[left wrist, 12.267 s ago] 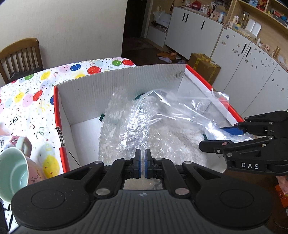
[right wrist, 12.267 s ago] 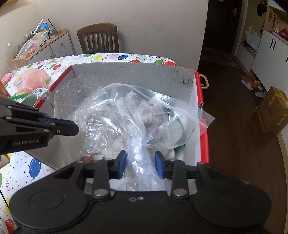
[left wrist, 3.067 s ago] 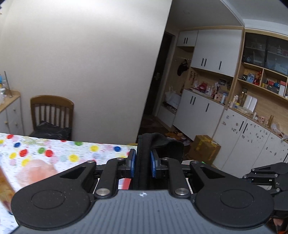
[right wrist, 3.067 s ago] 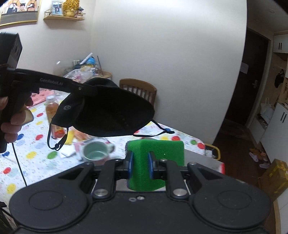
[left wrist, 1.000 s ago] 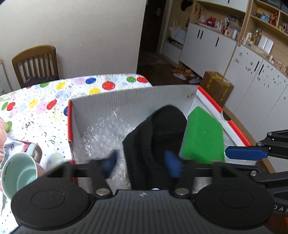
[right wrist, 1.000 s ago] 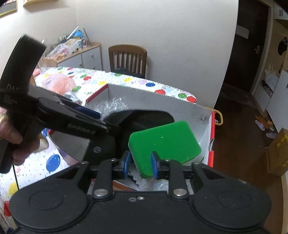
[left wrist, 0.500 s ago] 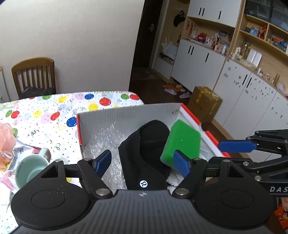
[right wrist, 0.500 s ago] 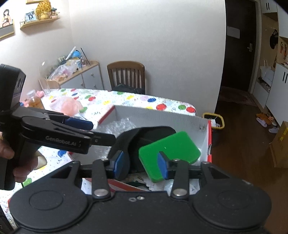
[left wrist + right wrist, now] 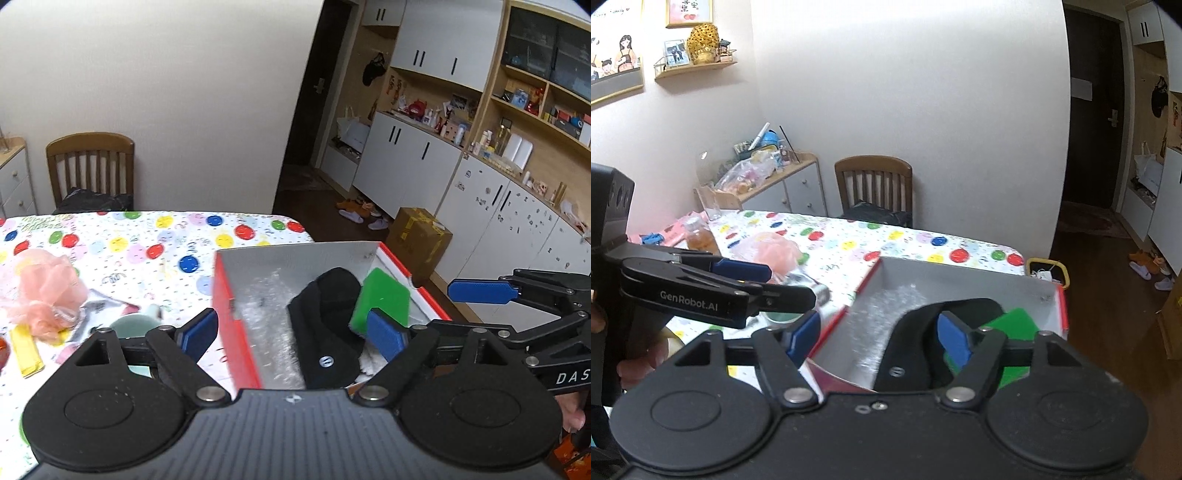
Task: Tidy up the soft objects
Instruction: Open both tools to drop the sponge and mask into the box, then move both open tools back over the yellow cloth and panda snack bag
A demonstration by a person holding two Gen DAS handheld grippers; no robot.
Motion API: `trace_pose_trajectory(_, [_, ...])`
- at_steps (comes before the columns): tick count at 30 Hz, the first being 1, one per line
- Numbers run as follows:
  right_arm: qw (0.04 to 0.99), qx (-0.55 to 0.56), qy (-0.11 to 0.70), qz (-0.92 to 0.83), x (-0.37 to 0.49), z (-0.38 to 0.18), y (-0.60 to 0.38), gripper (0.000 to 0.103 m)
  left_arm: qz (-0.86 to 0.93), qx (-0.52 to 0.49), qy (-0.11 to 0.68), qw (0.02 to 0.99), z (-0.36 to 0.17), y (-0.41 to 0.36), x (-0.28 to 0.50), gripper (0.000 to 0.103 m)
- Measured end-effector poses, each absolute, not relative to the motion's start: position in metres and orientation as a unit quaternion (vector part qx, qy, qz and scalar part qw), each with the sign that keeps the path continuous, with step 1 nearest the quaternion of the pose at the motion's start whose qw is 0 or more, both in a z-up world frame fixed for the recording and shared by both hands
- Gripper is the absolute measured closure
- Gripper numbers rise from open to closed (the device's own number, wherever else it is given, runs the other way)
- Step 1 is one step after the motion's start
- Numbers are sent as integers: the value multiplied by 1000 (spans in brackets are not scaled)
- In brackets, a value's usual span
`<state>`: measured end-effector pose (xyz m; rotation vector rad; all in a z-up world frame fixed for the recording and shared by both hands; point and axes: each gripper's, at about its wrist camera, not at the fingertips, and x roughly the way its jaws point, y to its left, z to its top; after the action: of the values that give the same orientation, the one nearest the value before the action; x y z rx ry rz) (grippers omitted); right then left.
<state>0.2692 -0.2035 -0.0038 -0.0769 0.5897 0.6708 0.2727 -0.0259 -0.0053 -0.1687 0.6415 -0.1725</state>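
Holding your left gripper [image 9: 291, 334] and right gripper [image 9: 879, 338] spread wide and empty above the box [image 9: 236, 332], you have one black mask [image 9: 325, 332] and one green sponge [image 9: 382, 302] inside it.

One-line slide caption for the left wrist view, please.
Open left gripper above the box, where the black mask and green sponge lie on bubble wrap.

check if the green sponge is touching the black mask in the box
Touching. In the left wrist view the green sponge leans against the black mask inside the box, its lower edge overlapping the fabric with no gap visible.
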Motion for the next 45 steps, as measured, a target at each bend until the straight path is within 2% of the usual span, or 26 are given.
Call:
trace_pose_trajectory(2, [901,-36,285,326,265,-3,-193,28,-79,-85,315,942,-4,-15,267,0])
trace_pose_trajectory(8, [900,-29,287,326,255,-1,-162,20,-79,-90,301,946,-1,21,247,0])
trace_pose_trajectory(16, [899,-4,294,324,248,0,-122,1,-62,-80,279,955,-7,67,224,0])
trace_pose_trajectory(31, [886,12,344,310,277,-5,-23,0,39,-95,281,954,-46,176,214,0])
trace_pose_trajectory(45, [870,21,421,257,357,-33,53,0,76,-99,304,945,-98,216,240,0])
